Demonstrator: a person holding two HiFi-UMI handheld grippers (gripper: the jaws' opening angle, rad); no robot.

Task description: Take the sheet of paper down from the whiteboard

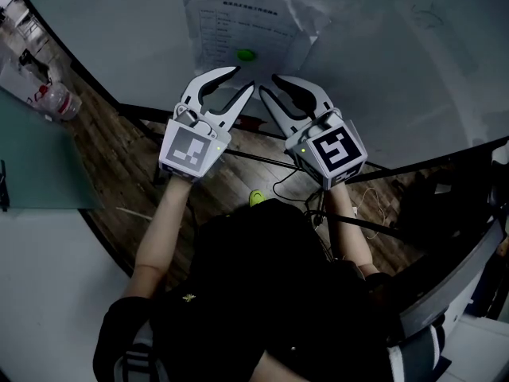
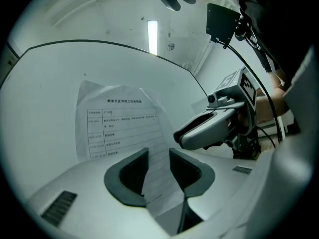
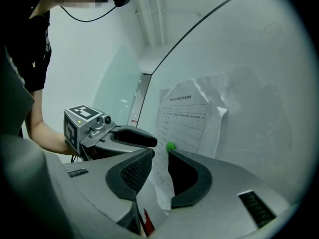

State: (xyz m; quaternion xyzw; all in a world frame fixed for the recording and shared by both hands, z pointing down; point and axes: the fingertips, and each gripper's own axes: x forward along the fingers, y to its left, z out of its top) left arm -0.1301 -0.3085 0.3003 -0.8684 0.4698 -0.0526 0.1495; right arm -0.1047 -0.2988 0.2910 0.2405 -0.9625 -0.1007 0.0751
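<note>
Holding the left gripper (image 1: pixel 244 78) and the right gripper (image 1: pixel 268 83) out side by side at about the same height, tips angling inward and nearly meeting. Standing with both pairs of jaws apart (pads pressing on nothing). Stretching the bare left forearm (image 1: pixel 163 221) and right forearm (image 1: pixel 350 223) forward, showing the left marker cube (image 1: pixel 191 150) and right marker cube (image 1: pixel 336 150) to the head view.

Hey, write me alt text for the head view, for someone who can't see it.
The left hand-held gripper and the right hand-held gripper point side by side, jaws apart, at the lower edge of a printed sheet of paper held on a whiteboard by a green magnet. A person in black holds them.
</note>
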